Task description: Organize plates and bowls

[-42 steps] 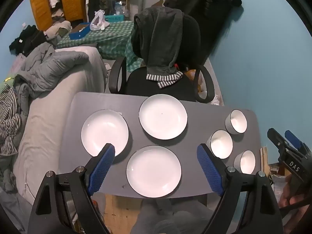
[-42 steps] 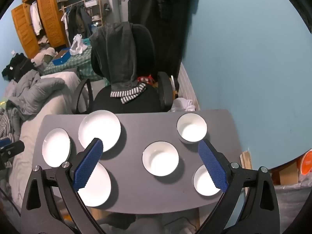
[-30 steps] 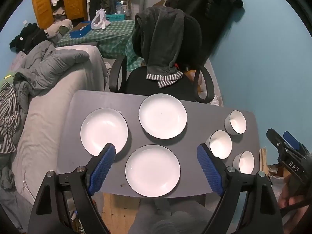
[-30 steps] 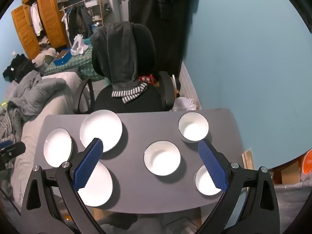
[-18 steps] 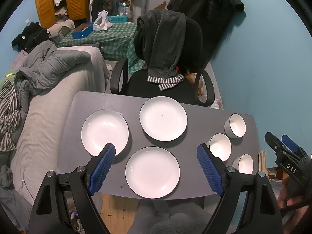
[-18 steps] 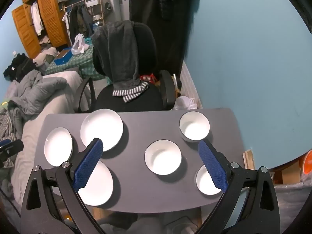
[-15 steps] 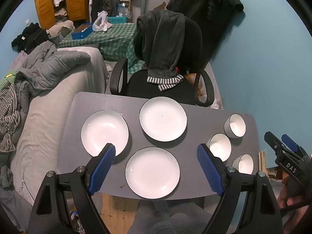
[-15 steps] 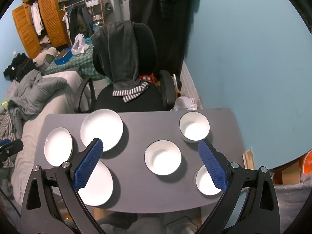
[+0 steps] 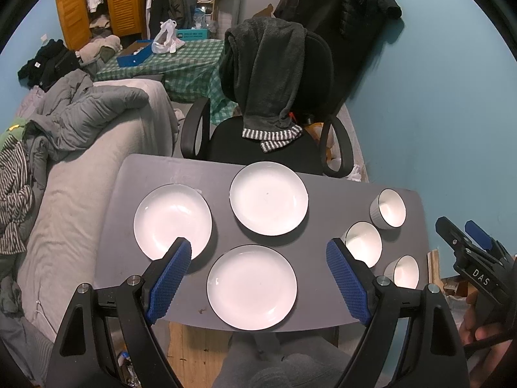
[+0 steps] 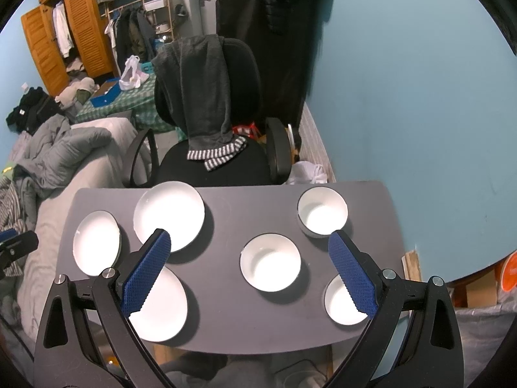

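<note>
Since both tools hang well above the grey desk point(image 9: 122, 200) with nothing between their blue pads, the matter to settle is which piece lies under which one. The left hand-held gripper point(image 9: 258, 278) is spread wide, and in its view the near plate point(image 9: 251, 287) sits in the lower centre of the frame, squarely between the two fingers and below them. The left plate point(image 9: 173, 221) lies at centre left and the far plate point(image 9: 269, 198) just above centre; none of the three touch. The right hand-held gripper point(image 10: 250, 271) is likewise spread and empty, and in its view the middle bowl point(image 10: 270, 262) sits at lower centre between its fingers. The far bowl point(image 10: 322, 211) lies up and to the right, the near bowl point(image 10: 341, 300) at lower right, partly behind the right finger. Plates therefore fall to the left hand and bowls to the right. All are round, so no long axis governs the approach; a rim grasp from the near edge looks likeliest for stacking.
</note>
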`<state>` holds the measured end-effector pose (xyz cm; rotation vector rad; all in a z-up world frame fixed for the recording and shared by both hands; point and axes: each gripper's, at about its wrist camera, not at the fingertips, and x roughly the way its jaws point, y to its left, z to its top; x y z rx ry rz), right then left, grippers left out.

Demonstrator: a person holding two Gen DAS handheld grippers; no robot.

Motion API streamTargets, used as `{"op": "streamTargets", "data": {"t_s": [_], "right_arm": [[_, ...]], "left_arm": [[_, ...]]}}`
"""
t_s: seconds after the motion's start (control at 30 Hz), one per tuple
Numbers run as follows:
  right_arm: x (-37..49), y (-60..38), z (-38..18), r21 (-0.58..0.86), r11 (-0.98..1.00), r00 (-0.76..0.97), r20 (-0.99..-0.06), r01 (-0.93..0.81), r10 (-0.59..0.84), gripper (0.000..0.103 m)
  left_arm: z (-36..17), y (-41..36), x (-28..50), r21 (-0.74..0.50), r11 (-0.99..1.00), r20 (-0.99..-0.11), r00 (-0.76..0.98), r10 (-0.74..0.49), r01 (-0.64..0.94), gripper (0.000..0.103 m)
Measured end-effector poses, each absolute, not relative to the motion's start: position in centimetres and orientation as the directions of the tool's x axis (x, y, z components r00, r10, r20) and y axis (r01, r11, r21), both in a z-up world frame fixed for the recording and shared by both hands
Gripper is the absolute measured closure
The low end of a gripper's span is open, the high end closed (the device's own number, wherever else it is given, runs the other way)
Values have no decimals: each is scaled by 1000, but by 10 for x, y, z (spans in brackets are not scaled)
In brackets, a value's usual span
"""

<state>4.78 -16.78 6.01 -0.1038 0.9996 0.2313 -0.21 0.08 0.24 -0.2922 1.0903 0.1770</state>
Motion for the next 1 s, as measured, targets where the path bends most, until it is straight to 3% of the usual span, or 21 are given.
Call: {"op": "streamTargets", "data": {"t_s": [1.0], "right_arm": [[49,-163,59,20,971,515,-845,-239,144,6]], "left_arm": [[5,-1,5,-163,948,-892,452,-23,-274,16]]}}
